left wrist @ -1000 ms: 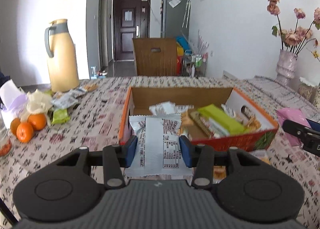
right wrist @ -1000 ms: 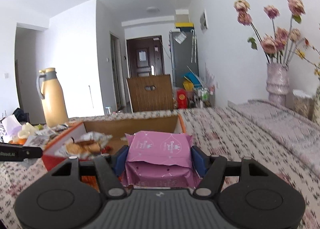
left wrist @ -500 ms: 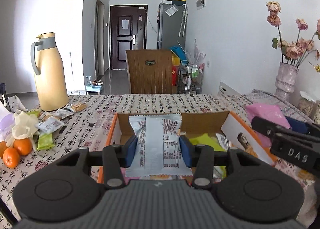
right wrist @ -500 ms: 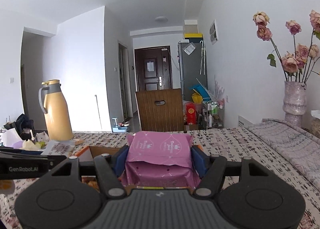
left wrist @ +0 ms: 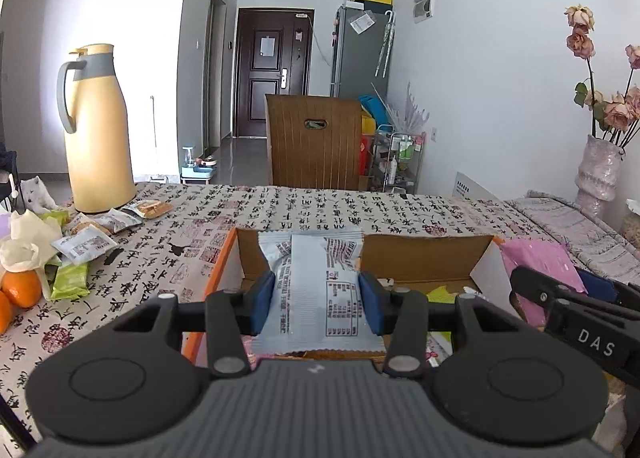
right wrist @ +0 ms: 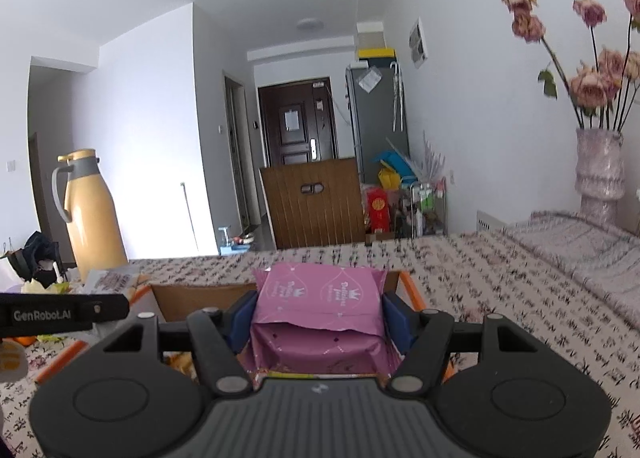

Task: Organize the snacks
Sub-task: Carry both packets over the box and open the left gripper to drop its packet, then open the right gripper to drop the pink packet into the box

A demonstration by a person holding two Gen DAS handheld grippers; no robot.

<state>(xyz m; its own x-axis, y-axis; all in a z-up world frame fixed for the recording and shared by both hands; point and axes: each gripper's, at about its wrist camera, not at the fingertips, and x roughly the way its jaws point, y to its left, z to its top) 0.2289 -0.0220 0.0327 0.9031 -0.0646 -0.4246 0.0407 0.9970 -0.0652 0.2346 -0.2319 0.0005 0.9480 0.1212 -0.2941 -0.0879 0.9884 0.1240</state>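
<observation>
I hold a pale blue-white foil snack packet (left wrist: 318,290) clamped between the blue pads of my left gripper (left wrist: 318,296), and a pink plastic-wrapped snack pack (right wrist: 318,312) pinched the same way in my right gripper (right wrist: 318,318). Both hang above the open orange-edged cardboard box (left wrist: 424,258), the pale packet toward its left side, the pink pack toward its right. Loose wrapped snacks (left wrist: 86,244) lie on the patterned tablecloth (left wrist: 304,210) far left, near the tall yellow thermos jug (left wrist: 98,130) and oranges (left wrist: 22,288). My worry is that my two grippers sit close together over one box: lowering both at once could knock them, or a slick wrapper could slip and land outside the rim.
</observation>
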